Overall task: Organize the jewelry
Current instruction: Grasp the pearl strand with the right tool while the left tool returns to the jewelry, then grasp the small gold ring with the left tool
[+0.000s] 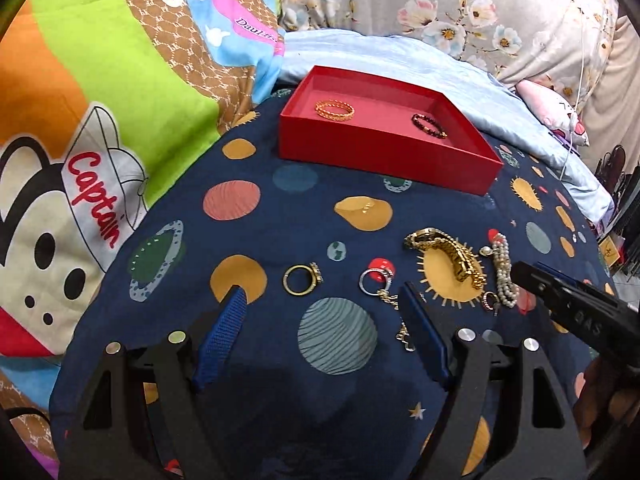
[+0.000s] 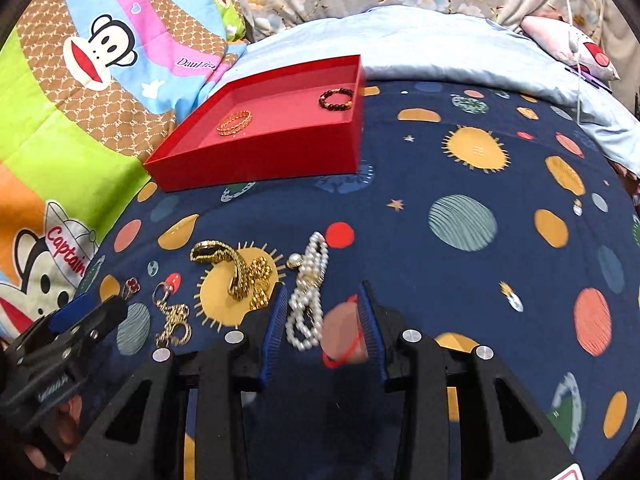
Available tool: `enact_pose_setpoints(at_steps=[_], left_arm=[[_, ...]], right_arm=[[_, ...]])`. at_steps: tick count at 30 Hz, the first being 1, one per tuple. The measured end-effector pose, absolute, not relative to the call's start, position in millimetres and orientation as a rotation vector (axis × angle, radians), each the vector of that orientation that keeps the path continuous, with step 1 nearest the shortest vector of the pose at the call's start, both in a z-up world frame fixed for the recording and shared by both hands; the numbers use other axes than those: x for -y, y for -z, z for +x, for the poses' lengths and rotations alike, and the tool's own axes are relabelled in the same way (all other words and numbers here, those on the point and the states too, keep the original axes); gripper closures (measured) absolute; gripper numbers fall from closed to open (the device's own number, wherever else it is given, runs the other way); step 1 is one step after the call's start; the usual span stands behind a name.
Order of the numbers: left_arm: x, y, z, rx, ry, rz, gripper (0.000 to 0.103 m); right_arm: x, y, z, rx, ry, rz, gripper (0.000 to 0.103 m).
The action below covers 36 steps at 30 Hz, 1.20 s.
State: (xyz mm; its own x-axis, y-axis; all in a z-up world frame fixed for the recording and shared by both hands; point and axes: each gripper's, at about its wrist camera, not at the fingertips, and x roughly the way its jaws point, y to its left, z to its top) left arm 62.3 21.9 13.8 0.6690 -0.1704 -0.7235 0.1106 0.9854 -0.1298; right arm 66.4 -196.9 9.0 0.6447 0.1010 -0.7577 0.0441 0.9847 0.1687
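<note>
Pearl bracelet [image 2: 308, 296] lies between right gripper [image 2: 326, 320] pads, jaws half-open, not pressing it; long axis runs away from the gripper, along its fingers. Left gripper [image 1: 324, 316] wide open, empty, gold ring [image 1: 301, 279] just ahead. Red box [image 2: 256, 156] farther back.

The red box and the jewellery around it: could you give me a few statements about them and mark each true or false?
1. The red box holds two bracelets. True: a gold bangle and a dark beaded bracelet.
2. The pearl bracelet lies in the box. False: it lies on the blue bedspread, between the right gripper fingers.
3. The gold watch is outside the box. True.
4. The left gripper holds a ring. False: it is open and empty.
</note>
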Motion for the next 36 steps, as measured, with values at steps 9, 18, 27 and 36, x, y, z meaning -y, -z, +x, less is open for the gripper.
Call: enact_pose_setpoints(at_steps=[9,18,27,36], left_arm=[[-34.9,-6.9,67.2,-0.831,0.141,-0.096,0.028],[-34.6,-0.7,68.5,-0.84,0.14,-0.101,0.028],[-31.7,3.2,79.4,-0.865,0.169,-0.12,0.039],[-25.6,3.8,87.7,-0.865,0.173,-0.106,0.062]], right_arm=[[188.0,1.8,82.7,-0.879,-0.009,0.128,0.087],[199.6,0.3,71.2,-0.857,-0.01,0.175,0.09],[206.4,2.2,46.8,-0.854,-0.045,0.235,0.09],[208.5,4.7,49.0,-0.863,-0.059,0.262,0.09]])
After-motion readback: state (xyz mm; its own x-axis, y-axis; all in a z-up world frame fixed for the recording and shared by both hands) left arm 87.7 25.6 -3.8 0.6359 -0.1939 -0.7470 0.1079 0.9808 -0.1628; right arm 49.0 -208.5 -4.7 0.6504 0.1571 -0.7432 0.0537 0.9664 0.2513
